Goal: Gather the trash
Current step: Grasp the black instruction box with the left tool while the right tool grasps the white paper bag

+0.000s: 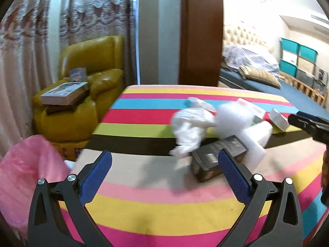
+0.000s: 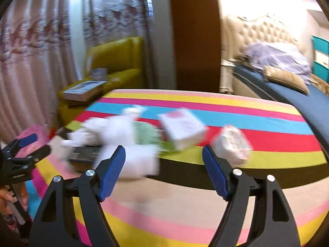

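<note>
The trash sits mid-desk toward the far edge: crumpled white plastic bags (image 1: pixel 191 127), soft and light, best pinched at a bunched fold; a stiff black box (image 1: pixel 218 156), taken across its narrow sides; small white cartons (image 2: pixel 183 128); left gripper (image 1: pixel 165 165) jaws wide apart, empty; right gripper (image 2: pixel 163 165) jaws apart, empty; near desk (image 1: pixel 156 212) bare; pink bag (image 1: pixel 26 175) off the left edge.

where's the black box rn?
Left wrist view, right of centre: black box on the striped table, just below the crumpled white bag.
</note>
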Tool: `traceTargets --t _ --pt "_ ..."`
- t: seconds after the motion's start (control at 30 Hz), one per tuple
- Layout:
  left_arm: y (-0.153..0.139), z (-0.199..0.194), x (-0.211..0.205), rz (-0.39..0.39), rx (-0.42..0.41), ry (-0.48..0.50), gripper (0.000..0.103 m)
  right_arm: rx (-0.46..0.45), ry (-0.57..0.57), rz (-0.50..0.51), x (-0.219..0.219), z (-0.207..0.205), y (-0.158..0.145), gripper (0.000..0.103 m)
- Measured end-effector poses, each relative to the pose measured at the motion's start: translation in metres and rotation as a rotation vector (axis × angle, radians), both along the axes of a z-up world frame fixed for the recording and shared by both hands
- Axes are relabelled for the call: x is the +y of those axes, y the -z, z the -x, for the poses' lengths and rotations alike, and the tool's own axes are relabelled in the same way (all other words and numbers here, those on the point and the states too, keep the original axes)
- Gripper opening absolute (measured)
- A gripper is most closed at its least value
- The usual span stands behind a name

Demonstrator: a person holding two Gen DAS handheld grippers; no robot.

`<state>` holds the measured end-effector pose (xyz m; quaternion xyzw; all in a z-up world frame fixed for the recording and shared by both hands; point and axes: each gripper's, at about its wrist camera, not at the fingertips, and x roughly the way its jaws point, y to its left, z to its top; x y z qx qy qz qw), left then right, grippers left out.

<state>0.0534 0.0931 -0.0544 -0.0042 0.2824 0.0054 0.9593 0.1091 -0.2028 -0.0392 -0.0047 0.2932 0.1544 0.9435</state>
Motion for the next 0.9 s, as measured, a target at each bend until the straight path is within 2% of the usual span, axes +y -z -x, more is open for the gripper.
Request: traceTargets --t 0.1,0.33,0.63,0.83,0.87,0.9 --pt "0.005 -0.009 -0.019 -0.016 0.017 0.050 0.097 0.019 0.065 0.006 -0.026 -0.015 0.008 0.085" --pt "0.017 -0.029 -0.043 -0.042 0.062 0.146 0.097 0.136 0.128 0.005 -0.056 -0.056 0.036 0.085" --pt "0.024 -0.046 -0.055 -0.073 0.111 0.239 0.097 0.229 0.174 0.030 -0.045 -0.103 0.050 0.085" --pt "0.028 -0.062 -0.057 -0.076 0.149 0.281 0.097 0.288 0.166 0.029 -0.041 -0.117 0.058 0.085" --pt "0.029 -0.063 -0.057 -0.075 0.153 0.285 0.097 0.285 0.159 0.029 -0.040 -0.116 0.058 0.083" --pt "0.029 -0.064 -0.058 -0.075 0.155 0.292 0.097 0.283 0.154 0.032 -0.040 -0.114 0.058 0.069"
